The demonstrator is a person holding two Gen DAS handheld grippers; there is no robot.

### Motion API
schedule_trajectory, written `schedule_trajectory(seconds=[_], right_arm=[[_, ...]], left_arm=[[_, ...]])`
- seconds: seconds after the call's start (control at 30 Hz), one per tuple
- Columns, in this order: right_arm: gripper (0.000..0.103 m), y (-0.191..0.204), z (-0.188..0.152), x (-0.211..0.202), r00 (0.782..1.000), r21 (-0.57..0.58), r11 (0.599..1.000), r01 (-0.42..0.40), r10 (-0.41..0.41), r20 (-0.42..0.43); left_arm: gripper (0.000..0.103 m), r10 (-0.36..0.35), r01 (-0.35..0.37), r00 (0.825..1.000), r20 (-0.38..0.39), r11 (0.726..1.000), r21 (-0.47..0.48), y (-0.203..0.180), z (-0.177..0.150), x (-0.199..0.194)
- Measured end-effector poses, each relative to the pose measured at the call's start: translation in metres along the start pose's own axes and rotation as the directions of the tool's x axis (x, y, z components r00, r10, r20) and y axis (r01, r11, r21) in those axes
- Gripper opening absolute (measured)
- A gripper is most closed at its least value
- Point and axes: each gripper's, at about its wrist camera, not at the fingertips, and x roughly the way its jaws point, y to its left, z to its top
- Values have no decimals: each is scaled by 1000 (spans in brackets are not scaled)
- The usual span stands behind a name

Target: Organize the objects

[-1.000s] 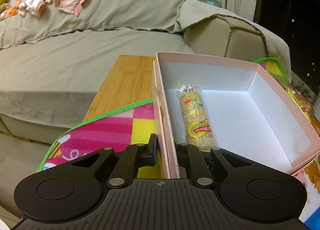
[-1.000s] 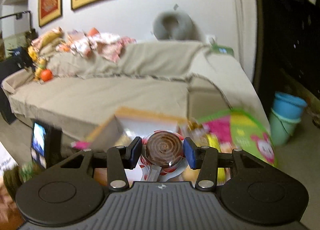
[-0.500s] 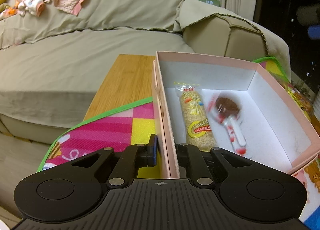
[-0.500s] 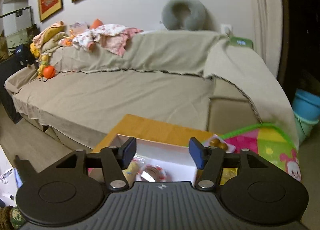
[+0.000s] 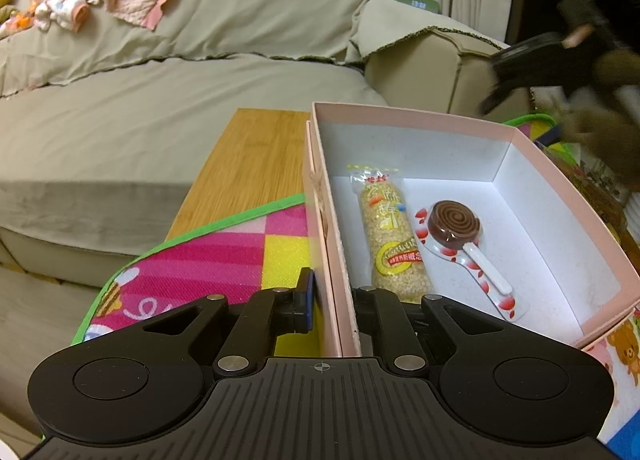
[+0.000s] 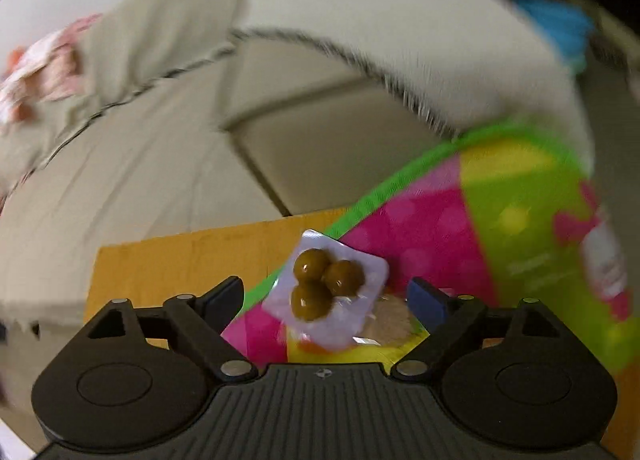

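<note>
My left gripper [image 5: 334, 306] is shut on the near left wall of the pink box [image 5: 560, 175]. Inside the box lie a rice-puff bar [image 5: 390, 236] and a chocolate swirl lollipop [image 5: 454, 225]. My right gripper [image 6: 326, 298] is open and empty, just above a clear packet of three brown balls [image 6: 326, 288] lying on the colourful mat [image 6: 500, 227]. A round tan snack [image 6: 390, 318] lies partly under that packet. The right gripper also shows blurred at the upper right of the left wrist view [image 5: 532, 71].
The box and mat rest on a wooden table [image 5: 248, 167]. A beige sofa [image 5: 160, 99] stands behind it, with clothes piled on its back. More snack packets [image 5: 596, 183] lie to the right of the box. A blue bucket [image 6: 556, 29] stands beyond the sofa arm.
The right gripper opened and dropped the lollipop into the box. It then swung to the right and down over the packet of brown balls. The left gripper has kept its hold on the box.
</note>
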Motion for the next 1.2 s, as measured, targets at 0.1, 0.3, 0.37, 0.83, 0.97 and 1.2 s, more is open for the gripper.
schedule_trajectory(seconds=[0.1,0.3,0.37,0.83,0.97,1.2], right_arm=[[90,12,6,37,998,15,998,62,-62,-24],[73,32,6,55,987,-178,972,151,-159,-33],[68,20,4,42,990,-184,974,134,-141,-27],[27,-66,-62,-132,993,-203,978,-35,57,103],[40,-67,-60,-117,992,-188,981,-46,68,109],[51,-11,-27,-34,995,-249,969,4,20,94]], left_arm=[[13,0,0,1000,-1,1000,1,0,0,0],[13,-4,4,1000,-1,1000,4,0,0,-1],[13,-6,6,1000,0,1000,0,1,0,-1],[13,-4,4,1000,0,1000,-31,2,0,-1],[12,1,-1,1000,-2,1000,-24,2,0,0],[12,3,-3,1000,-4,1000,-5,1,1,-1]])
